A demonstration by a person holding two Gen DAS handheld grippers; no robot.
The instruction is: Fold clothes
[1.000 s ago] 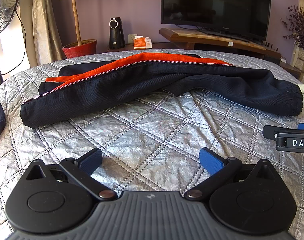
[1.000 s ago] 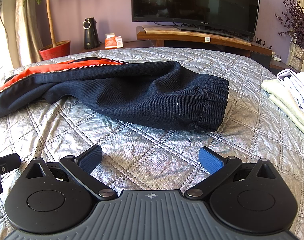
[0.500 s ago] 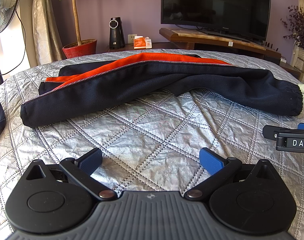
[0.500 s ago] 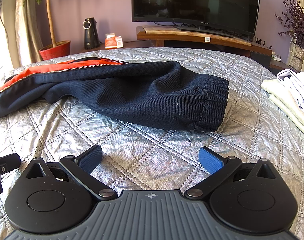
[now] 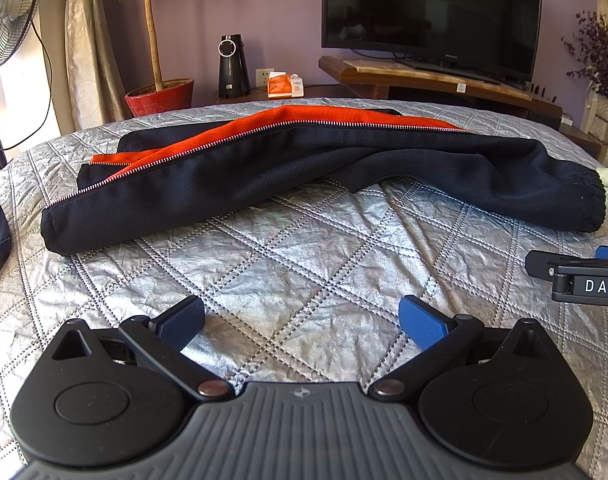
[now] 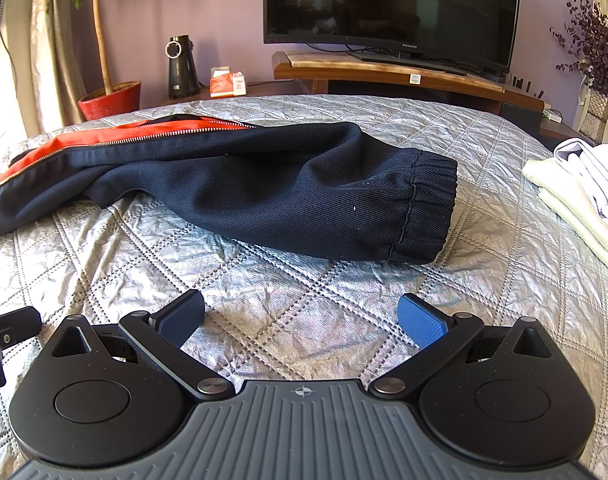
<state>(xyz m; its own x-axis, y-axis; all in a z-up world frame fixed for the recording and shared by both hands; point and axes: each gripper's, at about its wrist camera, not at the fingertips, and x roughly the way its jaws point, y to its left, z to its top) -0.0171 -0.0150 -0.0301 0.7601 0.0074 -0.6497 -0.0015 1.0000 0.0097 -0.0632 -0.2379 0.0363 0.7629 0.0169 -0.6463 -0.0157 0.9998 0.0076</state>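
- Fan (image 5: 11, 12) and potted plant (image 5: 159, 94) stand at the far left, beyond the bed.
- Left gripper (image 5: 301, 322) hovers over the silver quilt (image 5: 287, 264), fingers spread wide, grasping nothing.
- Dark jacket (image 5: 263, 176) with orange lining lies stretched across the quilt ahead of both grippers, touching neither.
- Right gripper (image 6: 301, 320) is likewise spread and empty, near the sleeve cuff (image 6: 426, 210).
- Folded pale clothes (image 6: 580, 200) sit at the right edge.
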